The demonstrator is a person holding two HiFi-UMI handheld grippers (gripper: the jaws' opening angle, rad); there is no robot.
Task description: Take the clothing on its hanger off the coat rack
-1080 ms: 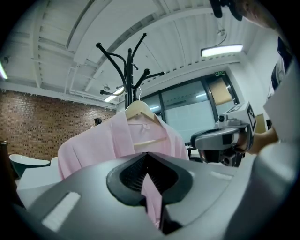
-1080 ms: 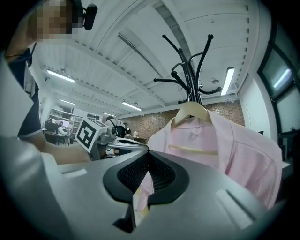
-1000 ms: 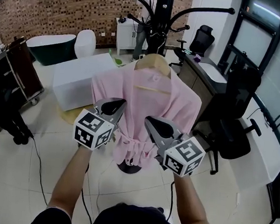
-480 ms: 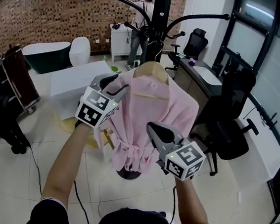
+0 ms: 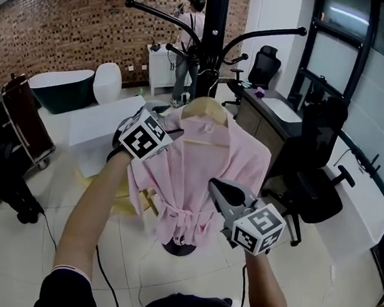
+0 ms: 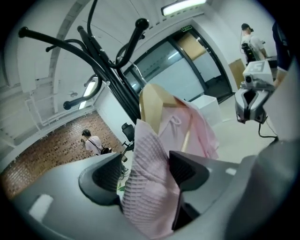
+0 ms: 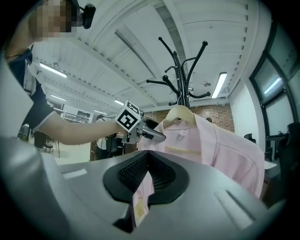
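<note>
A pink robe [image 5: 189, 176] hangs on a wooden hanger [image 5: 207, 107] from the black coat rack [image 5: 212, 42]. My left gripper [image 5: 163, 118] is raised to the robe's left shoulder. Its jaws have just been opening and now stand wide, with a fold of pink robe [image 6: 150, 197] loose between them below the hanger [image 6: 152, 105]. My right gripper [image 5: 217, 185] is lower, at the robe's front near the waist. In the right gripper view the right gripper [image 7: 147, 157] has its tips together, and a strip of pink fabric hangs out below them.
A black office chair [image 5: 319, 176] and a desk [image 5: 279, 104] stand to the right of the rack. A white block [image 5: 100, 123], a dark tub [image 5: 63, 85] and a cart [image 5: 18, 117] are on the left. A person [image 5: 191, 27] stands behind the rack.
My left gripper has climbed from the robe's waist to its left shoulder, rolling as it went, and its jaws have gone from shut to wide open. The right gripper has stayed put.
</note>
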